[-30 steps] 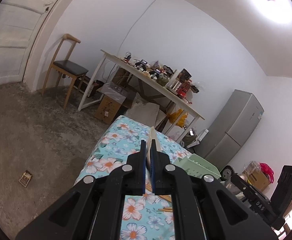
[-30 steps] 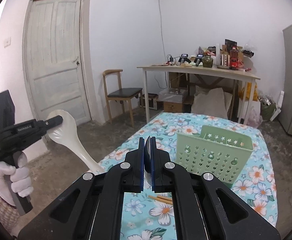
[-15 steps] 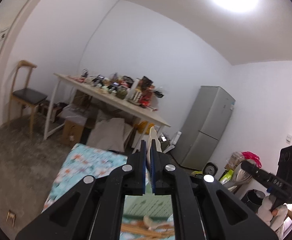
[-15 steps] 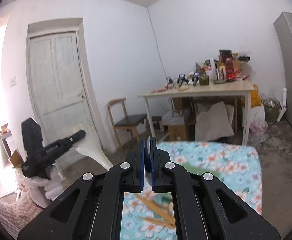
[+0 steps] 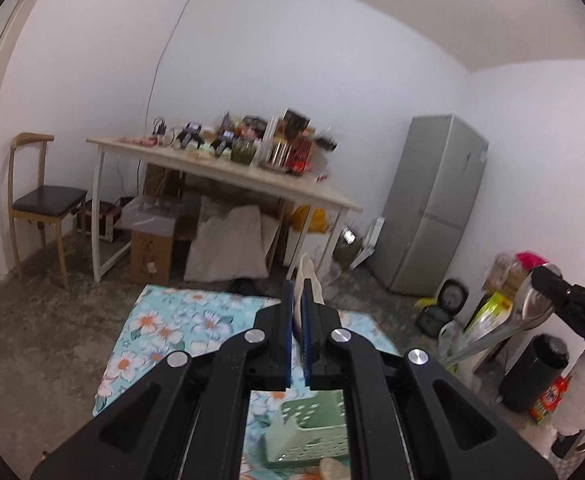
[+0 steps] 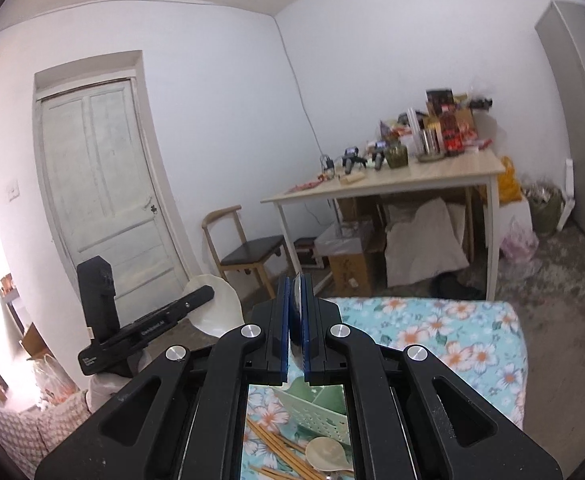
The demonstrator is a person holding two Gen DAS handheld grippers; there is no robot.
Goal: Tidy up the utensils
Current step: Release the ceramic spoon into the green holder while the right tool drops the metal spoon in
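Holding both tools aloft: left gripper [image 5: 299,304] is clamped on a white ceramic spoon [image 6: 211,305], right gripper [image 6: 297,300] on a metal spoon [image 5: 532,305]. I judge both rigid, slick; ceramic chips. Grip handles. Green basket [image 5: 312,432] waits below.

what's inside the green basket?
Nothing visible inside the basket; the right gripper covers most of it. Chopsticks and a spoon lie outside, on the floral cloth.
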